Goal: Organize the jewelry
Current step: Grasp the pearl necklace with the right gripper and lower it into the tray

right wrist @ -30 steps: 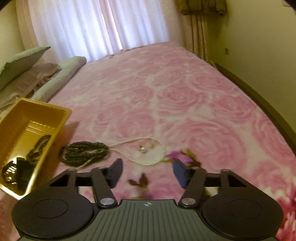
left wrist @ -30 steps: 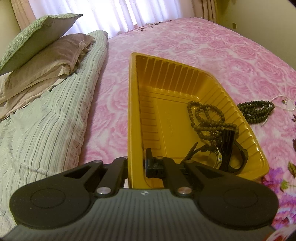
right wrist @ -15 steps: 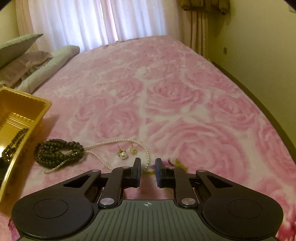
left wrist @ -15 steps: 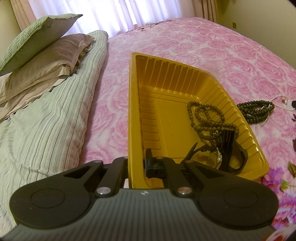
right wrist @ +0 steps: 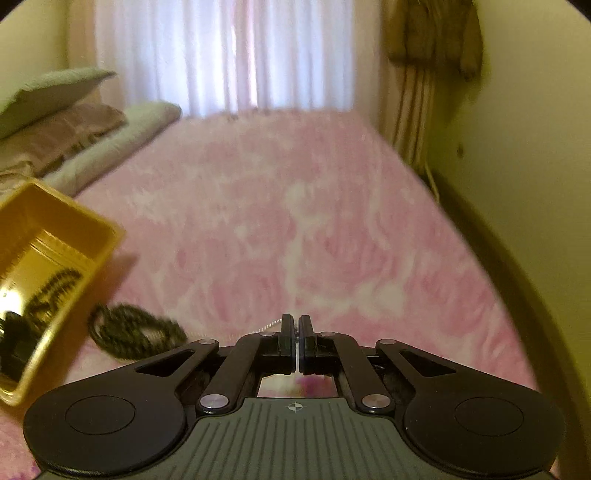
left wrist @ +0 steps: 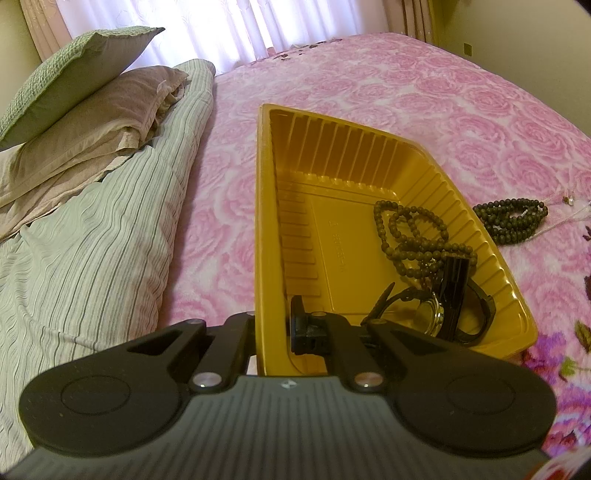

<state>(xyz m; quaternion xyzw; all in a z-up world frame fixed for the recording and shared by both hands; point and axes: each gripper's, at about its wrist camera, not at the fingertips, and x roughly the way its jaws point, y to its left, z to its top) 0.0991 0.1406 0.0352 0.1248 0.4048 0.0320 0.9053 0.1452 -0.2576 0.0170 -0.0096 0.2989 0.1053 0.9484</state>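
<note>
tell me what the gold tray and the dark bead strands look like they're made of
Gold tray: looks like thin moulded plastic with a glossy metallic-gold finish; ribbed walls, embossed lettering on the floor and bright reflections suggest it.
Bead strand in the tray: small round brown beads with a dull sheen, possibly wood or seed; hard to be sure.
Bead strand on the bedspread: similar matte dark beads, greener in tone, likely the same sort.

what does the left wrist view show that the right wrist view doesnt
Only the left wrist view: the left gripper shut on the near wall of the gold tray, and the wristwatch lying in the tray.

Only the right wrist view: the right gripper, jaws just closed, pinching a thin pearl strand that trails left, plus the brown side curtain.

Both: the tray, brown beads inside it, the dark bead bundle on the pink rose bedspread, the pillows.
</note>
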